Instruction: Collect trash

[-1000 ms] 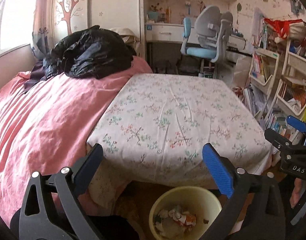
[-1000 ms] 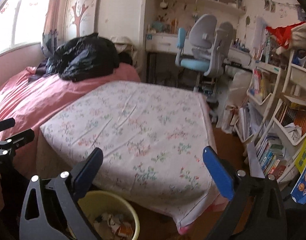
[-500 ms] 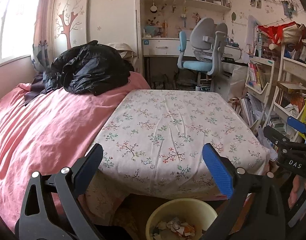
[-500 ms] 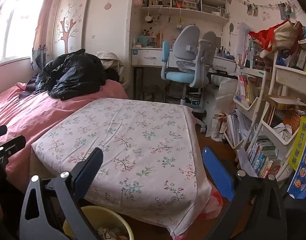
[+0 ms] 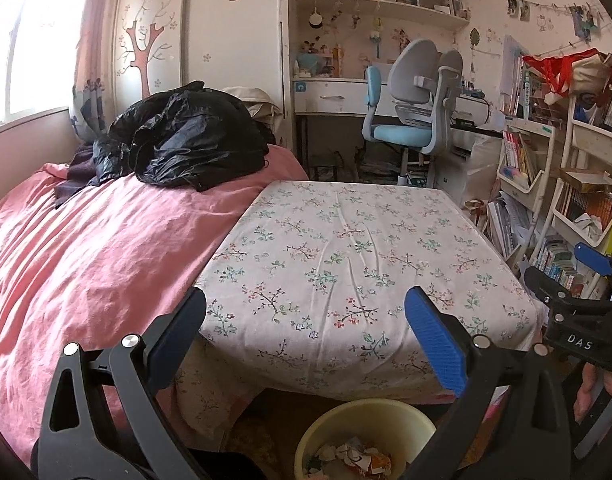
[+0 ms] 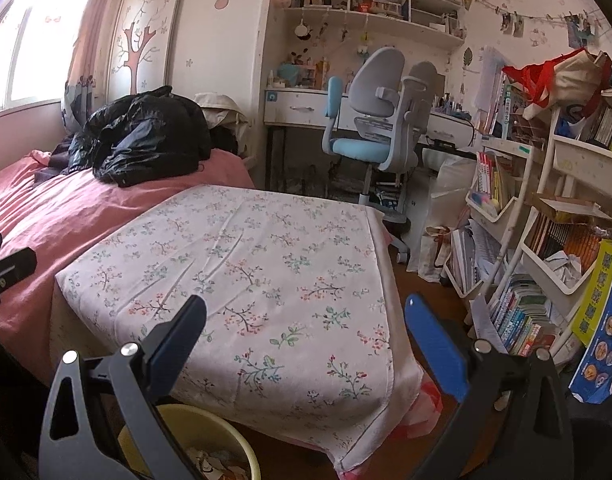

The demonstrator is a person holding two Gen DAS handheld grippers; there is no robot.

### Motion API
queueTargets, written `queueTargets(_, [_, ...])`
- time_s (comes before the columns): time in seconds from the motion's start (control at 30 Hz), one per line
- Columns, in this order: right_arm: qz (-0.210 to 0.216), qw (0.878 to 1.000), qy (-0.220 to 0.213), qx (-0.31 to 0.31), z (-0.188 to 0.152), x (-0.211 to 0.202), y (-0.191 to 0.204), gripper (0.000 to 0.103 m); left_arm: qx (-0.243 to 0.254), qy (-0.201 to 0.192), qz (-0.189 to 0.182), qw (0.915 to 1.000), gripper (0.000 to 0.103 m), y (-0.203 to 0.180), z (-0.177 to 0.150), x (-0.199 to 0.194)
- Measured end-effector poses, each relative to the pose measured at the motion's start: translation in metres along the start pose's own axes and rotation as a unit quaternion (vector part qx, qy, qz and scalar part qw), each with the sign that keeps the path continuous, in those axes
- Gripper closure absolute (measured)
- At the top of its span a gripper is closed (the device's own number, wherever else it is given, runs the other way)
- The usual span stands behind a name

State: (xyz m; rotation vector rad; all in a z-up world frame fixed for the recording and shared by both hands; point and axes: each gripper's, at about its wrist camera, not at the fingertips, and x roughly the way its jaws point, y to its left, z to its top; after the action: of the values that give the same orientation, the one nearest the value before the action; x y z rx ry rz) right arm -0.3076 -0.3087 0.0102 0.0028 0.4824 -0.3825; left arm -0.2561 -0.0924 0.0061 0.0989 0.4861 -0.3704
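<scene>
Grippers idle above the bin

Left gripper spread wide, nothing between its blue pads. Right gripper likewise wide apart and empty. Yellow bin sits on the floor just below the floral-clothed table; crumpled paper trash lies inside.

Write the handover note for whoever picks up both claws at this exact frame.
Left claw: open, holding nothing.
Right claw: open, holding nothing.
Yellow bin sits on the floor at the near edge of the floral-covered table, with crumpled trash inside.
No loose trash shows on the tabletop.
Left: check the floor and the bookshelf side; the pictures don't settle that.
</scene>
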Motion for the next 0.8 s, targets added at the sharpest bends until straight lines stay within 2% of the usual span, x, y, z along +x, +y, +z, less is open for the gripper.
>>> queueTargets(0.8, [-0.002,1.0,0.009,-0.006,-0.0014,0.003,-0.0015,0.007,0.006,-0.004,0.014,0.9999,0.007,-0.002,-0.002,-0.0016])
